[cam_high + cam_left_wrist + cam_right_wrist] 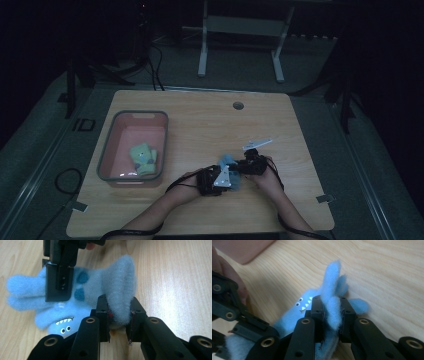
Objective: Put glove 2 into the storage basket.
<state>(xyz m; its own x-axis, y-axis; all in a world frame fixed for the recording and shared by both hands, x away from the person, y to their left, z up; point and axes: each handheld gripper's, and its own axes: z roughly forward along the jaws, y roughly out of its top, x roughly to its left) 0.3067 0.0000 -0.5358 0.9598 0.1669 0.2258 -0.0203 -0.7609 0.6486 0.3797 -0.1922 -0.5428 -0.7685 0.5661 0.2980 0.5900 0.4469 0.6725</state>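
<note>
A fuzzy blue glove [117,272] with a toothy monster face and dark blue spots lies on the wooden table [200,125], near its front centre. My left gripper [120,307] is shut on the glove's raised cuff edge, the fleece pinched between both pads. My right gripper [332,307] is shut on the finger end of the same glove [287,320], with the blue fingers sticking up past its jaws. In the high view the left gripper [223,176] and right gripper [246,165] sit close together over the glove [228,160], a hand behind each.
A pink bin with a grey-green rim [106,150] stands at the table's left, and a pale green glove [143,158] lies inside it. A round cable hole [238,105] sits near the far edge. Dark floor and a white frame lie beyond.
</note>
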